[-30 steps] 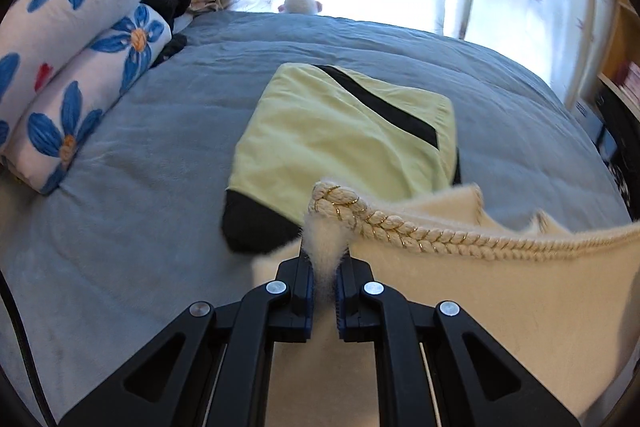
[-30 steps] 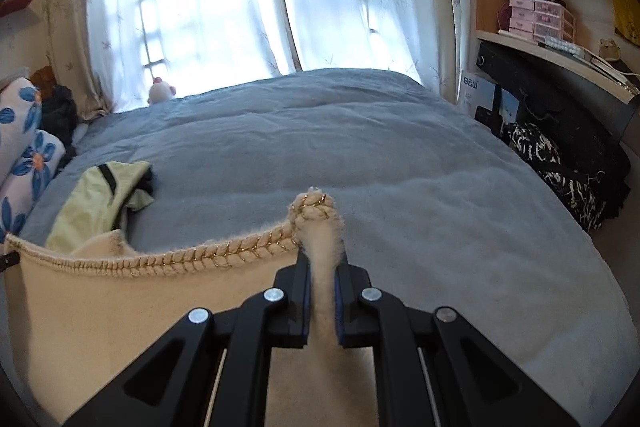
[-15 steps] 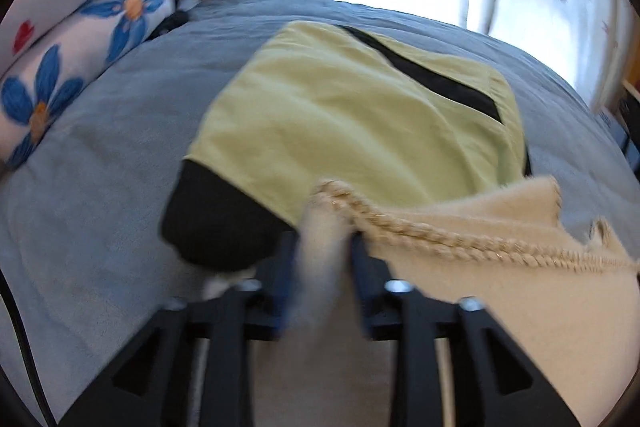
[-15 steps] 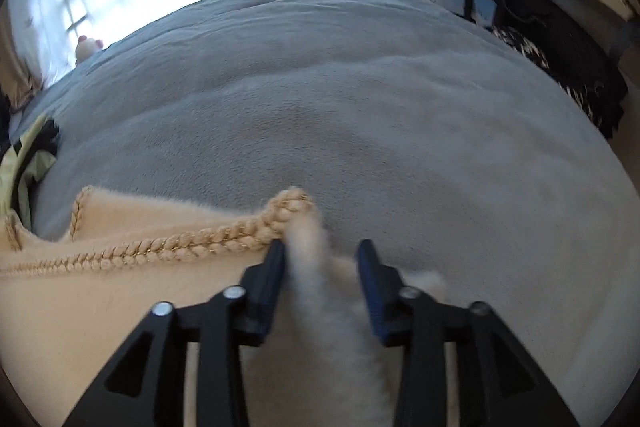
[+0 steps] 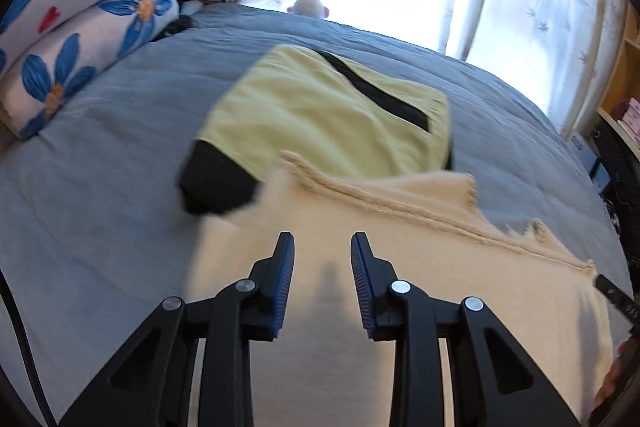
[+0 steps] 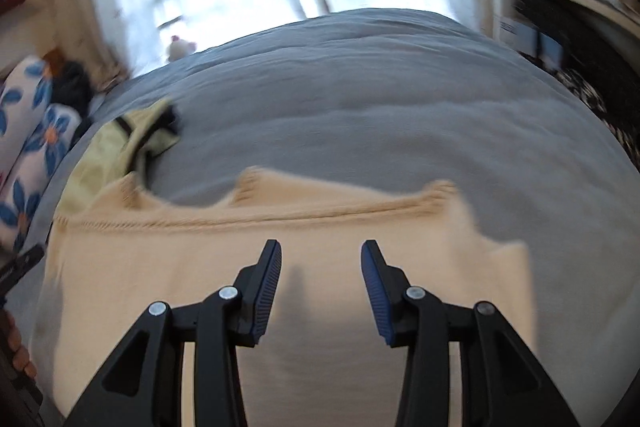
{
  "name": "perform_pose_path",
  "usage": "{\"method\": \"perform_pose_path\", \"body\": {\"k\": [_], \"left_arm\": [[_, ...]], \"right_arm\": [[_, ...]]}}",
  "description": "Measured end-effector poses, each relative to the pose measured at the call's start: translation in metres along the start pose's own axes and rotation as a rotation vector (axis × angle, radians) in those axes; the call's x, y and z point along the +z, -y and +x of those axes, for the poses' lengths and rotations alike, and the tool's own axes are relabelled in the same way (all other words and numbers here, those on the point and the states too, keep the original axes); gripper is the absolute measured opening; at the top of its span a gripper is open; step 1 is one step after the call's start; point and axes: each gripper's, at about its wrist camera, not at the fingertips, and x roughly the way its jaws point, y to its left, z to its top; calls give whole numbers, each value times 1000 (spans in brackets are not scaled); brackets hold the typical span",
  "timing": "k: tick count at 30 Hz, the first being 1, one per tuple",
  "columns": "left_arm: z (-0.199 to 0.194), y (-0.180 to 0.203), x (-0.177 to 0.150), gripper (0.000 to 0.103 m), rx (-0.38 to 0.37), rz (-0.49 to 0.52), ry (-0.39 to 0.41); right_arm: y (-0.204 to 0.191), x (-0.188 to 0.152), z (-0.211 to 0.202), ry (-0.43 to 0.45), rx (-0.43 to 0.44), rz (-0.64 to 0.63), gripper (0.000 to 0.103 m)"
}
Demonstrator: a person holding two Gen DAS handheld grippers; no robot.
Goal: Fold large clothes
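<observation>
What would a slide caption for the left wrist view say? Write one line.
Left tool, jaws closing on nothing, above the cream sweater on the grey bed, beside the folded yellow-green garment.

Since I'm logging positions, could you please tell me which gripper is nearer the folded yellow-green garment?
Left. The left gripper hovers just short of the yellow-green garment; the right gripper sits farther along the cream sweater.

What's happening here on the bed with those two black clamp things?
A person is folding clothes with a handheld gripper in each hand. The cream sweater lies on the grey bed, folded over, with nothing between either gripper's jaws. The left gripper is closing a little; the right gripper is open. A folded yellow-green garment lies beyond.
</observation>
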Motion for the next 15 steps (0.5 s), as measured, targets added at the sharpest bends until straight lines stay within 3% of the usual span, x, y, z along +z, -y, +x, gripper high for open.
{"method": "perform_pose_path", "body": {"k": [4,6,8,9,10,12,15], "left_arm": [[31,17,-5,28,54,29,-51],[49,14,-8,30,99,49,-81],[53,2,-4,30,80,24,-77],[54,-5,0,30,84,16,-74],[54,-11,2,30,101,18,-73],[57,-24,5,28,90,31,-82],[56,-34,5,23,38,23,-95]], "right_arm": [[-38,-4,25,-42,11,-73,41],[-32,-3,42,-74,-37,-87,41],[-5,1,47,-75,-23,-28,42],[3,3,48,-69,-76,-15,42],[22,5,49,-62,-208,-14,42],[60,4,51,-82,-275,31,41],[109,-3,42,-108,-203,145,0]]}}
